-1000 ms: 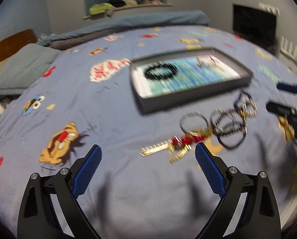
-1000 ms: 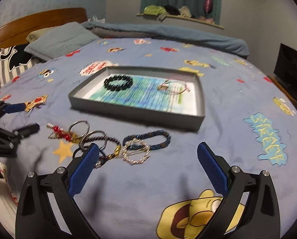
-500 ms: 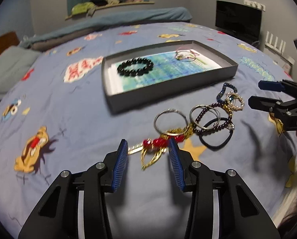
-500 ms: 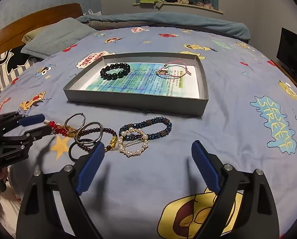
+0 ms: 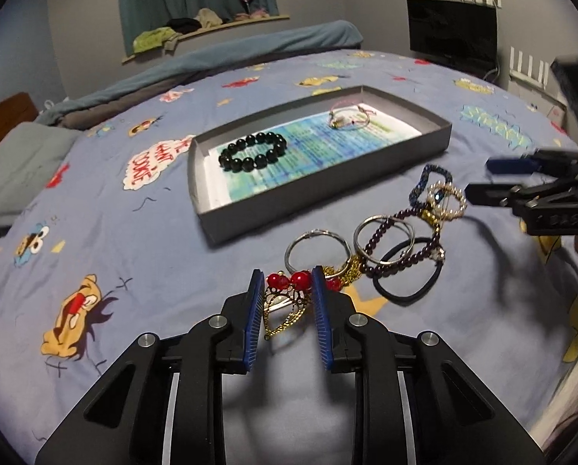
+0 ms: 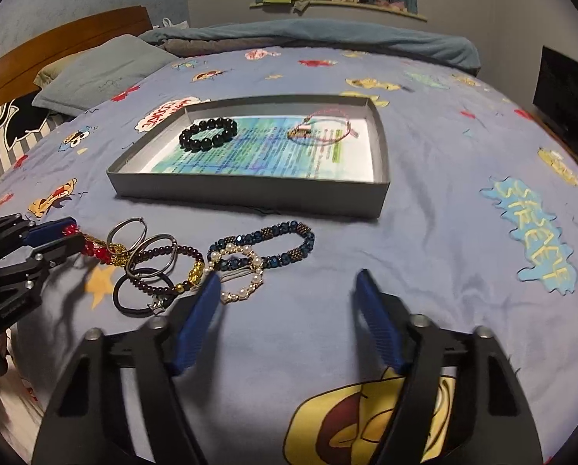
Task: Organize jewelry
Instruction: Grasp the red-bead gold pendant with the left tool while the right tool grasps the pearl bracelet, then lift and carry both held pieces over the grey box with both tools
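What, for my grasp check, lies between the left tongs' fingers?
The left wrist view shows the red-beaded gold ornament between the left tongs, whose jaws have just been closing.

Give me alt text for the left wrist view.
The left claw, closing, straddles a red-beaded gold piece on a cartoon-print bedspread, beside tangled bracelets. Behind, a grey tray holds a black bead bracelet.
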`<state>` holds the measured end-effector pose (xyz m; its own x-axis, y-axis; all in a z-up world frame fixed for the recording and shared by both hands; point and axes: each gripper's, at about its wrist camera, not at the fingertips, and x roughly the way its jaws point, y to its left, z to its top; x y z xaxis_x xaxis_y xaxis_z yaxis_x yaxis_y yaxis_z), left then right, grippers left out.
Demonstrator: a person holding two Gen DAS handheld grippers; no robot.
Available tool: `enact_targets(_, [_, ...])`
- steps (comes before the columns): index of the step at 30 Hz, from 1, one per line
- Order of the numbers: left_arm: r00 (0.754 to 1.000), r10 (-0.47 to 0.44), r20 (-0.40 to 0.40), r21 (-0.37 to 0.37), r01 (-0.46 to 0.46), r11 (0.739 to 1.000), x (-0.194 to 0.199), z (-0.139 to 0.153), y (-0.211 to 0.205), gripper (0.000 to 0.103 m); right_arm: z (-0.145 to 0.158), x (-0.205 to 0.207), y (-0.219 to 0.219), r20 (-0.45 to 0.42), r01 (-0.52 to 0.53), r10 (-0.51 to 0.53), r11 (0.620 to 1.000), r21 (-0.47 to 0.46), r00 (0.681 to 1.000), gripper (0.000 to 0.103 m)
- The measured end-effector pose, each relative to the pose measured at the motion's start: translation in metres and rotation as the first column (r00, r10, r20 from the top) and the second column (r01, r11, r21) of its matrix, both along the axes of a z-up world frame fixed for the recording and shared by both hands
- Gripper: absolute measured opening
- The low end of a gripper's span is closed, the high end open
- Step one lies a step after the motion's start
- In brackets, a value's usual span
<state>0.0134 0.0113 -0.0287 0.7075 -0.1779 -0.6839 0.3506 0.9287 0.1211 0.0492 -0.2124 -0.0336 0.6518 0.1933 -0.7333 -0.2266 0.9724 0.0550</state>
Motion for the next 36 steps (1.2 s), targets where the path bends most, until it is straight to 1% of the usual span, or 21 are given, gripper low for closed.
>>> enact_targets(1, [1.0,0.006,0.002,-0.008,-0.006,1.0,0.0,0.001,0.002,0.026,-0.003,0.002,0.001,-0.014,-0.005,0.005,1.0,0.01,1.0,0.055])
enact_targets(2, [1.0,0.01,0.0,-0.013,-0.01,1.0,0.0,0.002,0.003,0.026,-0.006,0.004,0.002,-0.029,-0.008,0.009,1.0,0.014,1.0,0.049])
enact_targets(3, [1.0,0.015,-0.003,-0.014,-0.015,1.0,0.001,0.002,0.004,0.026,-0.008,0.005,0.003,-0.037,-0.011,0.011,1.0,0.017,0.999,0.046])
enact_targets(5, [1.0,0.024,-0.017,-0.013,-0.025,1.0,0.004,-0.001,0.007,0.026,-0.009,0.006,0.005,-0.038,-0.011,0.012,0.999,0.031,0.999,0.044])
enact_targets(6, [0.999,0.028,-0.022,-0.014,-0.028,1.0,0.004,-0.002,0.008,0.026,-0.009,0.007,0.006,-0.039,-0.012,0.013,0.999,0.034,0.999,0.039])
enact_targets(8, [0.999,0.029,-0.029,-0.018,-0.029,0.999,0.005,-0.002,0.009,0.026,-0.009,0.008,0.008,-0.048,-0.019,0.021,0.998,0.056,0.999,0.036])
enact_targets(14, [0.999,0.027,-0.018,-0.003,-0.027,1.0,0.002,-0.003,0.009,0.026,-0.013,0.015,0.011,-0.077,-0.014,0.023,0.993,0.117,0.997,0.036])
enact_targets(16, [0.999,0.029,-0.02,-0.003,-0.03,1.0,0.002,-0.003,0.01,0.026,-0.013,0.016,0.014,-0.077,-0.019,0.028,0.993,0.118,0.997,0.025])
enact_targets(17, [0.999,0.031,-0.021,-0.006,-0.031,1.0,0.003,-0.002,0.011,0.026,-0.014,0.016,0.016,-0.079,-0.022,0.031,0.993,0.116,0.996,0.017])
enact_targets(18, [0.999,0.031,-0.019,-0.009,-0.031,0.999,0.002,-0.001,0.012,0.026,-0.013,0.017,0.017,-0.08,-0.021,0.03,0.993,0.114,0.996,0.013])
enact_targets(19, [0.999,0.031,-0.016,-0.012,-0.032,0.999,0.002,-0.001,0.012,0.026,-0.012,0.016,0.017,-0.077,-0.021,0.03,0.993,0.113,0.997,0.012])
enact_targets(20, [0.999,0.032,-0.012,-0.016,-0.032,0.999,0.001,0.001,0.013,0.026,-0.01,0.015,0.017,-0.067,-0.021,0.029,0.994,0.112,0.997,0.008])
enact_targets(27, [0.999,0.035,0.039,-0.045,-0.033,0.998,-0.009,0.016,0.019,0.026,0.004,0.005,0.018,0.007,-0.032,0.031,0.995,0.09,0.999,0.007])
enact_targets(33, [0.995,0.053,0.08,-0.067,-0.048,0.997,-0.015,0.029,0.025,0.026,0.024,-0.007,0.017,0.115,-0.033,0.026,0.998,0.059,0.993,0.007])
enact_targets(36, [0.993,0.057,0.103,-0.081,-0.049,0.996,-0.019,0.038,0.026,0.026,0.031,-0.008,0.011,0.128,-0.028,0.018,0.997,0.078,0.992,0.007])
